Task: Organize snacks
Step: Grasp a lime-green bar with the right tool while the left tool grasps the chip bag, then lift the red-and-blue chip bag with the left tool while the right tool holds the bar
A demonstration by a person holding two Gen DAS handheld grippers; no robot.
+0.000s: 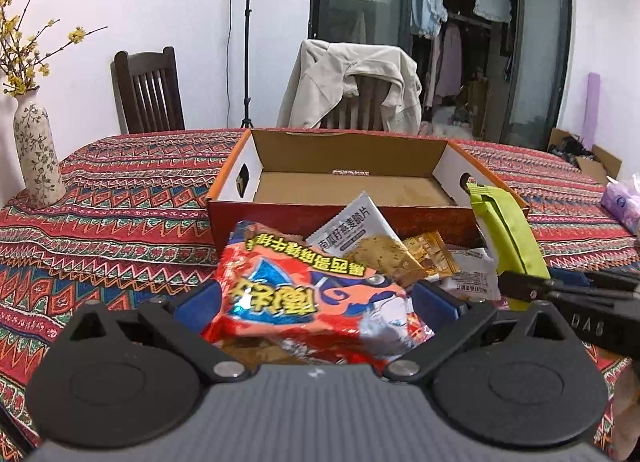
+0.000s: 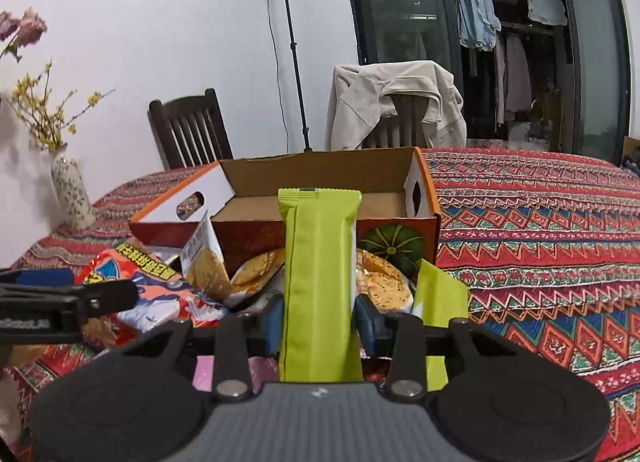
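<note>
The far cardboard box [image 1: 352, 182] sits empty with snacks piled near it, while the left gripper [image 1: 316, 302] pinches a red bag [image 1: 304, 298] and the right gripper [image 2: 318, 318] clamps a green packet [image 2: 320, 262].

Quantity on the table: one open cardboard box [image 2: 320, 182], one floral vase [image 1: 38, 154] and two green snack packets [image 2: 318, 282]. One red crisp bag [image 1: 304, 302] and one white oat-crisp packet [image 1: 360, 230] are also present. Two chairs [image 1: 148, 94] stand behind the table.
</note>
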